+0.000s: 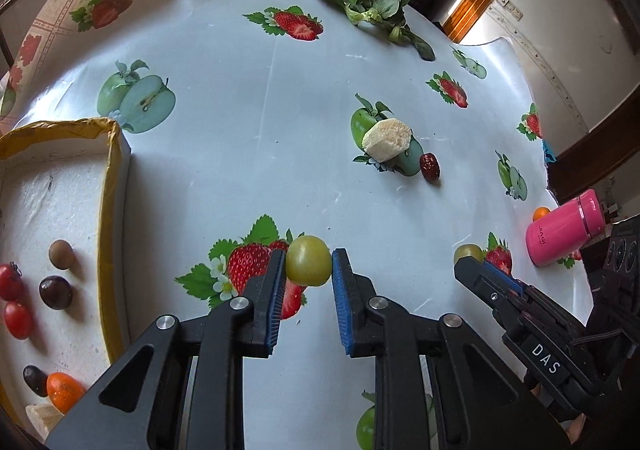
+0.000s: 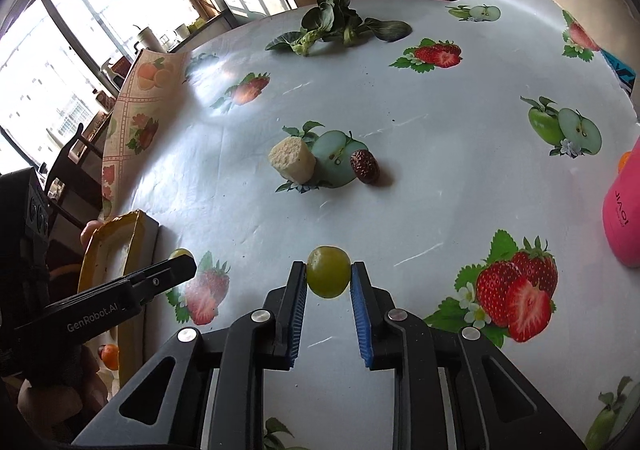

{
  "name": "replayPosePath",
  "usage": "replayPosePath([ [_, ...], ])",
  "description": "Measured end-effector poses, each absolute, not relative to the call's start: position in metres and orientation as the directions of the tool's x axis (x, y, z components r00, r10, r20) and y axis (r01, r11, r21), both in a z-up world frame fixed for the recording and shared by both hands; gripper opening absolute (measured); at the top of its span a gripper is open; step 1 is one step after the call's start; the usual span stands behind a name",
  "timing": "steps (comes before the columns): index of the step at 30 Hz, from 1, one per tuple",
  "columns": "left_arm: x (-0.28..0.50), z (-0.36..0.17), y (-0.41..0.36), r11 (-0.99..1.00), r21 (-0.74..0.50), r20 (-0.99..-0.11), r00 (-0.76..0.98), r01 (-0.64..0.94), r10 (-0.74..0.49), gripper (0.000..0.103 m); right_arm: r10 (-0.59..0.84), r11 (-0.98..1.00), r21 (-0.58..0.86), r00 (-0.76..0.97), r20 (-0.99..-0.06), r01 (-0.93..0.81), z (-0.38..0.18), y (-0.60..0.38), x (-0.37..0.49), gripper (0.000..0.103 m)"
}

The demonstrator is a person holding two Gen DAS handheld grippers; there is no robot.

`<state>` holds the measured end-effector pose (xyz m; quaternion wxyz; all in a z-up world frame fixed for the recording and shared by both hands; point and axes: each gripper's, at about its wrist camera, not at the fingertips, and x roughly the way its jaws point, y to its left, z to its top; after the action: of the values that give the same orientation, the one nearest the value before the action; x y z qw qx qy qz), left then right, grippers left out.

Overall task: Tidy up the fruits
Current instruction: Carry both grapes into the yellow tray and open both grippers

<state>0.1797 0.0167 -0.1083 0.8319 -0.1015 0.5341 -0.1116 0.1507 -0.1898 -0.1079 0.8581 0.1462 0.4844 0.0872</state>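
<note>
Grape [image 1: 308, 260], round, smooth, yellow-green, between left claw [image 1: 308, 270] pads

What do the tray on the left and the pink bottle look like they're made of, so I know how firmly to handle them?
The tray looks like white foam: matte, grainy, thick walls, with yellowish tape along its rim. The pink bottle lying on its side looks like coated metal or hard plastic; its smooth satin sheen and ringed cap leave that open.
</note>
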Motion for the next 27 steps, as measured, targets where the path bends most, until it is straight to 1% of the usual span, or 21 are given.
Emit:
replayPosePath([
  [15, 0.129, -0.085, 0.053, 0.965, -0.255, -0.861, 0.441, 0.057, -0.254, 0.02, 0.337, 0.937, 0.335, 0.498, -0.799, -0.097, -0.087, -0.129, 0.105, 0.022],
  [27, 0.112, -0.072, 0.092, 0.966, -0.259, -0.851, 0.471, 0.007, -0.231, 0.02, 0.363, 0.932, 0.322, 0.486, -0.795, -0.17, -0.075, -0.087, 0.092, 0.022],
])
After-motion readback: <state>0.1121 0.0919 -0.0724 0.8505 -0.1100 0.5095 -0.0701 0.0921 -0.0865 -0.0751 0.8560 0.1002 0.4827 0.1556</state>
